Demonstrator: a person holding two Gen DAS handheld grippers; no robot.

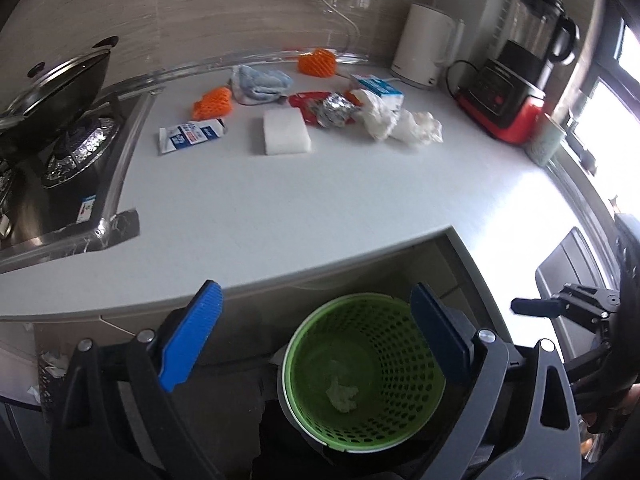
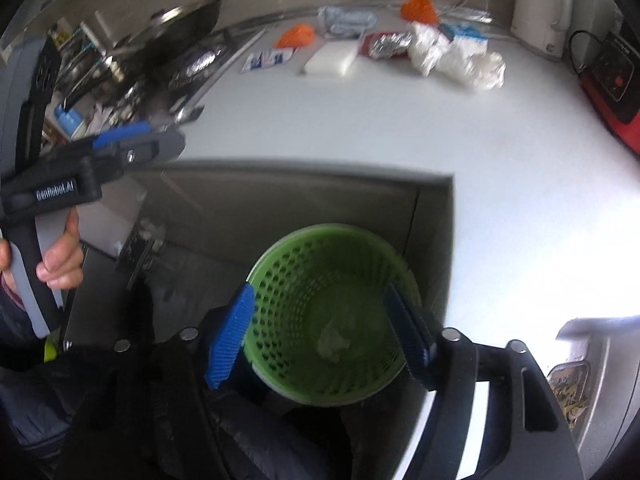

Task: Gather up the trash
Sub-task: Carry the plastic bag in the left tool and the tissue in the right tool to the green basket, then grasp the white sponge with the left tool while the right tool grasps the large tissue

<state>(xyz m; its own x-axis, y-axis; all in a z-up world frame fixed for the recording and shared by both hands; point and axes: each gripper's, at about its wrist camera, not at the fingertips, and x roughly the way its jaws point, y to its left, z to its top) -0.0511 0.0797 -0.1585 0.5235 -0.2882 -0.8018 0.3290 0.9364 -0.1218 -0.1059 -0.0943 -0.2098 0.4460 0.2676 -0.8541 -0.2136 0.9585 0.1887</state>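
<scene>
A green perforated waste basket (image 1: 400, 400) (image 2: 296, 280) stands on the floor in a notch of the white counter (image 1: 320, 208), with a crumpled tissue (image 1: 342, 394) (image 2: 332, 342) at its bottom. My left gripper (image 1: 314, 300) hangs open above and left of the basket, nothing between its blue pads. My right gripper (image 2: 320, 296) is open right over the basket mouth, also empty. On the counter's far side lie orange foam nets (image 1: 212, 102), a blue-white packet (image 1: 190, 134), a white sponge (image 1: 286, 130), crumpled foil (image 1: 334, 110), a milk carton (image 1: 380, 88) and tissue wads (image 1: 420, 128).
A stove with a lidded wok (image 1: 60, 84) is at the left. A white kettle (image 1: 424, 48), a red-based blender (image 1: 516, 76) and a cup (image 1: 546, 140) line the back right. A blue cloth (image 1: 260, 84) lies by the wall. A dark mesh bin (image 1: 52, 376) sits low left.
</scene>
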